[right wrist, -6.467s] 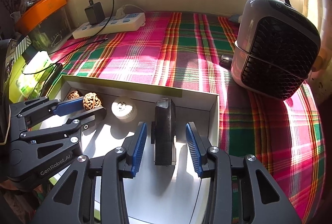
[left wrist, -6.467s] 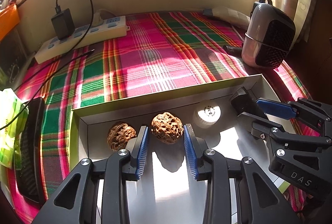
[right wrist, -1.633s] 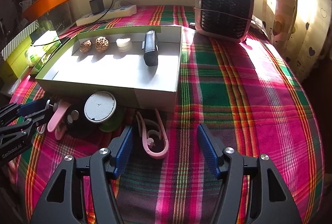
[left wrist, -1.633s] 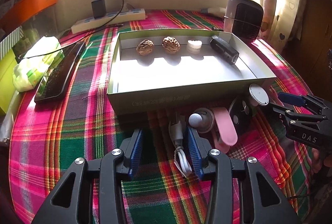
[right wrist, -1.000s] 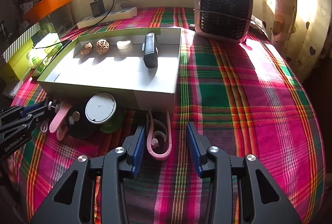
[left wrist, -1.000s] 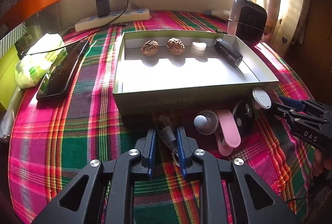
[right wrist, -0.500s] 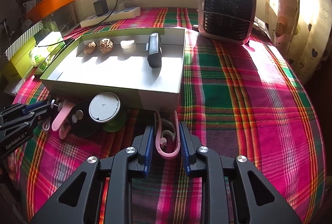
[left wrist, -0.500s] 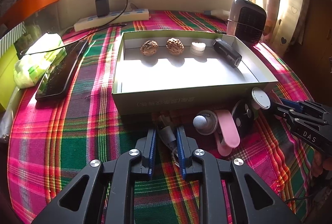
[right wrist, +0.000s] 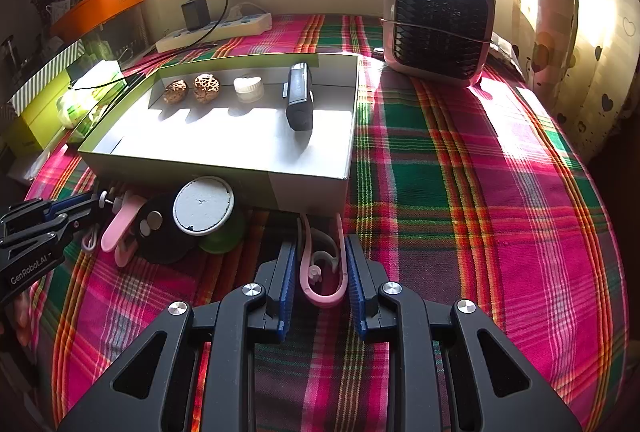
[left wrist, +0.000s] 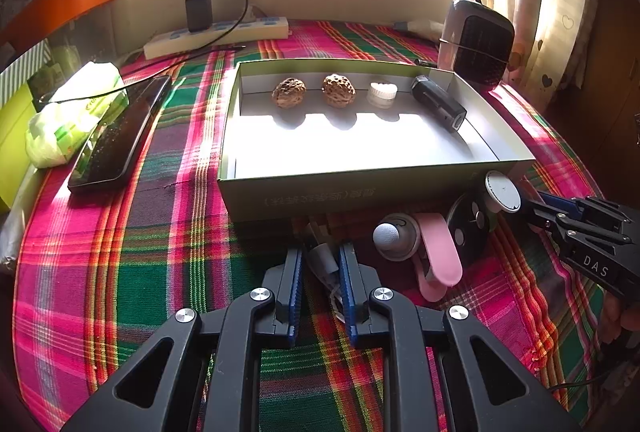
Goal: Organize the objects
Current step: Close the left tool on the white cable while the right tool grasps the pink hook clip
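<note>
My left gripper (left wrist: 320,256) is low on the plaid cloth in front of the green box (left wrist: 360,187). Its jaws are closing, and the grey plug of a white cable (left wrist: 325,259) is pinched between the blue pads. My right gripper (right wrist: 319,264) is shut on a pink U-shaped loop (right wrist: 322,298) lying at the box's (right wrist: 200,159) near right corner. The box holds two walnuts (left wrist: 289,92), a white cap (left wrist: 383,93) and a black device (left wrist: 438,103). Between the grippers lie a pink clip (left wrist: 438,252), a black disc (right wrist: 160,232) and a white round lid (right wrist: 203,205).
A small fan heater (right wrist: 438,23) stands at the back right. A power strip (left wrist: 216,35) with a charger runs along the back wall. A phone (left wrist: 120,135) and a tissue pack (left wrist: 72,111) lie to the left of the box. Plaid cloth stretches to the right.
Over the last second the right gripper's jaws came together on the pink loop. The left gripper stays pinched on the cable plug. Neither hand has shifted.
</note>
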### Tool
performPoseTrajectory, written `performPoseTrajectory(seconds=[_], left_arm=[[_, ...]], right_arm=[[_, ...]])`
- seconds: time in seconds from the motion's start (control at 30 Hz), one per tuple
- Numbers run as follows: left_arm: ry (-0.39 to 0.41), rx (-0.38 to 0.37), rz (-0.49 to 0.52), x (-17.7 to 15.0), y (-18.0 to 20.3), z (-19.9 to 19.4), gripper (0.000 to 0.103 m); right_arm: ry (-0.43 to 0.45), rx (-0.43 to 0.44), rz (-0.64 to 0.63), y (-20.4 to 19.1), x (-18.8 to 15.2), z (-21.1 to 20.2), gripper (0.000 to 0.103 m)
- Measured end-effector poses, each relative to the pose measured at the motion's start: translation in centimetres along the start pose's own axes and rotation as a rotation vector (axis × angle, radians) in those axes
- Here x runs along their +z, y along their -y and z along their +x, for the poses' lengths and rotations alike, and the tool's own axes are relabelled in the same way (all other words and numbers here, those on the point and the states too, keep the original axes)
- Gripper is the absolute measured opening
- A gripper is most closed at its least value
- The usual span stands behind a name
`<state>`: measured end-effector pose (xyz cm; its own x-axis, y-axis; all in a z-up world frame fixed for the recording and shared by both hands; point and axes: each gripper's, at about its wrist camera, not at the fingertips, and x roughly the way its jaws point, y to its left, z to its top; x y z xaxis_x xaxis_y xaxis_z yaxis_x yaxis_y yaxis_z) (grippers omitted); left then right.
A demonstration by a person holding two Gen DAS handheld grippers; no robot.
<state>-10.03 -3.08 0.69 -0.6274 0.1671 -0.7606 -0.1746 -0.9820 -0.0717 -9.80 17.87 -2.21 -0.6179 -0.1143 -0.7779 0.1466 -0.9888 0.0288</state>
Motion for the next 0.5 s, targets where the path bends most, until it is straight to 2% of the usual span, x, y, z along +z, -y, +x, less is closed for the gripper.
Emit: performPoseTrajectory(seconds=[0.5], left_arm=[[0.008, -0.003, -0.011, -0.16, 0.17, -0.32, 0.013]], right_arm=[[0.001, 0.005, 0.005, 0.01, -0.1, -0.16, 0.025]])
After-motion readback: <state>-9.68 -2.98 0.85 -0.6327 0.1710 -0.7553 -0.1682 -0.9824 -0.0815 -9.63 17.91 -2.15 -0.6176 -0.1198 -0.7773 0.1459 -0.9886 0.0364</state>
